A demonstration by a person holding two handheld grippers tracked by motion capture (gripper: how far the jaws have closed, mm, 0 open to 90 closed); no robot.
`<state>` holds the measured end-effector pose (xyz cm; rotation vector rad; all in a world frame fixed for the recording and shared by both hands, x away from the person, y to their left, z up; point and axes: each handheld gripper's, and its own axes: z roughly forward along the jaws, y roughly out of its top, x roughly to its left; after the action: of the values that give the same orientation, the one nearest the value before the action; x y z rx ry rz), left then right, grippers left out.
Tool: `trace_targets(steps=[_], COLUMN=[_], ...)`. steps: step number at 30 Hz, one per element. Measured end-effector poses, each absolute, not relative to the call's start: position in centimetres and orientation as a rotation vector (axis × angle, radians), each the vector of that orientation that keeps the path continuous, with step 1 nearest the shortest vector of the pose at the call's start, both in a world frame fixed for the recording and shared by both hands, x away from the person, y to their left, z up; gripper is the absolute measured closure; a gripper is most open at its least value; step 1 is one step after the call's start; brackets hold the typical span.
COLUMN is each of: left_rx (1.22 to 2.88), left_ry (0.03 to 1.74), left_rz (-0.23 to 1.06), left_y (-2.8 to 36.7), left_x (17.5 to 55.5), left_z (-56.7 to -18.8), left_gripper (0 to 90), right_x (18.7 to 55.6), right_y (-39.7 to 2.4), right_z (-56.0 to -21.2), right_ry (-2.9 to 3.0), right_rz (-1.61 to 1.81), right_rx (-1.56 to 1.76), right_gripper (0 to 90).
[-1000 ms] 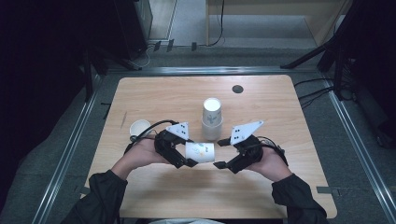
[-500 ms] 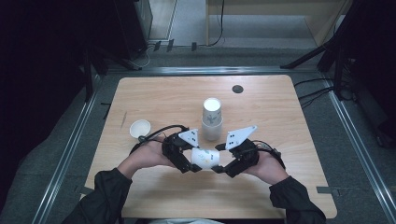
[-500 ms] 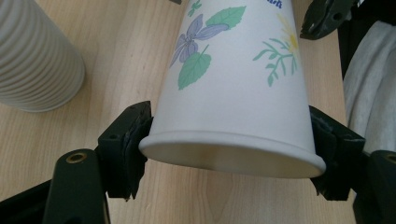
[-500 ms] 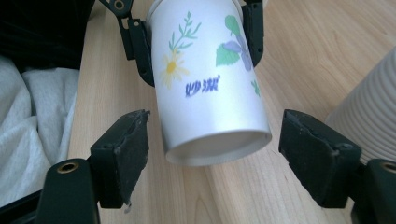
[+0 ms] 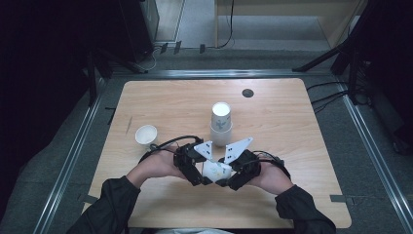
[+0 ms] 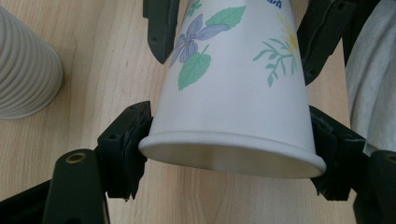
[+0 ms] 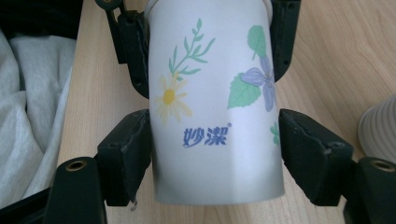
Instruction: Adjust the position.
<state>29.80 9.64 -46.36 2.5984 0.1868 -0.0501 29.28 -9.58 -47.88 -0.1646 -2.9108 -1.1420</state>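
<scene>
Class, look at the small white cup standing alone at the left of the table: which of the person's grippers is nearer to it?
Left. The left gripper sits just right of and nearer the person than the small white cup; the right gripper lies farther right, beyond the flowered paper cup held between them.

- The light wooden surface (image 5: 292, 146) is evenly lit from above; surroundings fall dark.
- Both gripper views are bright and sharp, with soft shadows under the flower-printed white paper cup (image 6: 233, 102).

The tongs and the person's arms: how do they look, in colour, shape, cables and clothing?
Both the left tongs and the right tongs are black, each with two blocky jaws, a grey three-cornered plate on top and a trailing black cable. The person wears dark long sleeves.
</scene>
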Motion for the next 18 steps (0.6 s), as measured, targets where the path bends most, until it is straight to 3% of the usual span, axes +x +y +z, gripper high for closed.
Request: trace_targets(steps=[9, 18], left_rx=[2.584, 2.526], left_ry=[0.181, 0.244], left_rz=[-0.044, -0.042], left_y=[9.8, 10.6], left_x=[29.9, 30.5], left_z=[-46.2, -45.6], left_gripper=[24.7, 13.1], right_x=[29.1, 29.4], right_y=[-9.5, -10.4], right_z=[-47.6, -46.8], right_ry=[-2.926, -2.918], right_rz=[-1.132, -1.200], right_rx=[-0.151, -0.181], right_gripper=[34.7, 34.4])
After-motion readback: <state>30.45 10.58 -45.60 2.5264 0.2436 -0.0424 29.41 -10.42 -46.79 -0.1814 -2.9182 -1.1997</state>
